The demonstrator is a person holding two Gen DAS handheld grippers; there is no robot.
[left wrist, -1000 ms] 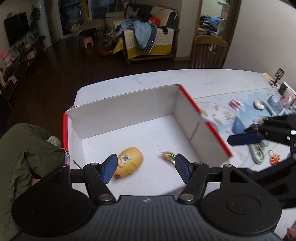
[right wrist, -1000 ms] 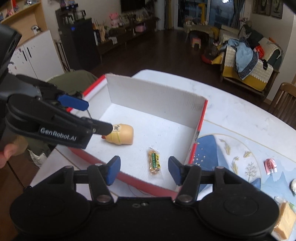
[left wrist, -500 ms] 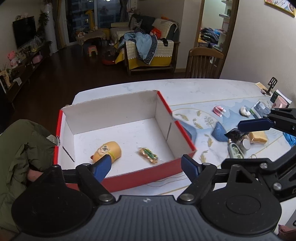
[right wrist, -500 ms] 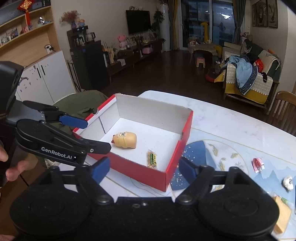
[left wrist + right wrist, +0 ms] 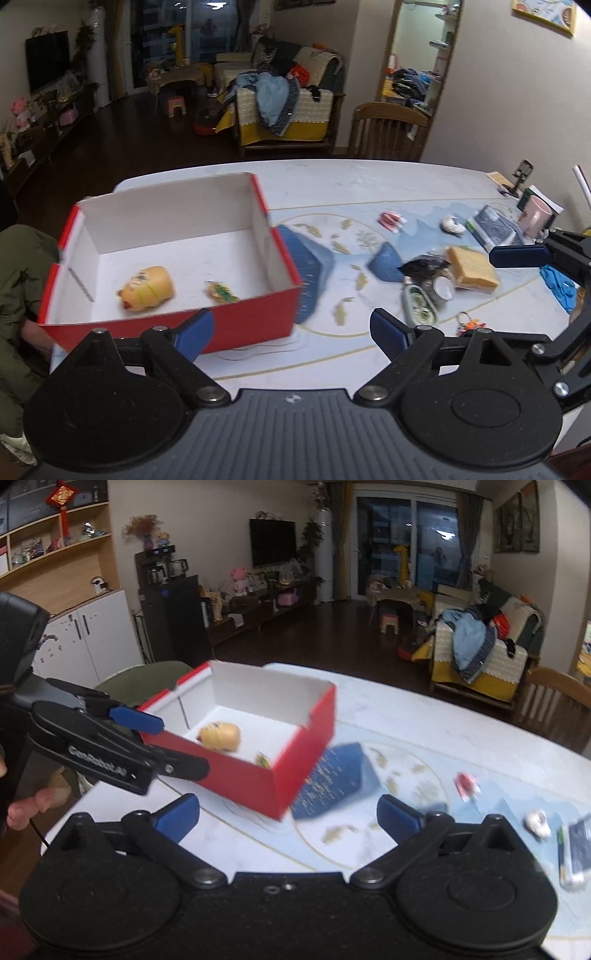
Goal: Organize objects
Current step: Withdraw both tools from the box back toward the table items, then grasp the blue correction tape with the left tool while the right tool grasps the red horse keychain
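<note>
A red box with white inside (image 5: pixel 240 325) stands on the table's left end. In it lie a yellow toy (image 5: pixel 147 288) and a small green snack packet (image 5: pixel 221 291). My left gripper (image 5: pixel 291 328) hovers in front of the box's near wall, its jaws opening with nothing between them. My right gripper (image 5: pixel 288 816) hangs over the table mat just right of the box (image 5: pixel 236 779); its jaws are opening too and hold nothing. The right wrist view also shows the toy (image 5: pixel 219 736) and the left gripper (image 5: pixel 184 746) beside the box.
Loose items lie on the blue mat to the right: a pink candy (image 5: pixel 391 219), a yellow block (image 5: pixel 472 267), an oval tin (image 5: pixel 419 302), a jar (image 5: pixel 441 288), a keychain (image 5: pixel 469 325) and a pink mug (image 5: pixel 535 221). A wooden chair (image 5: pixel 388 129) stands behind the table.
Both grippers have drawn back from over the box and their jaws have widened. The toy and the snack packet stay lying in the box.
</note>
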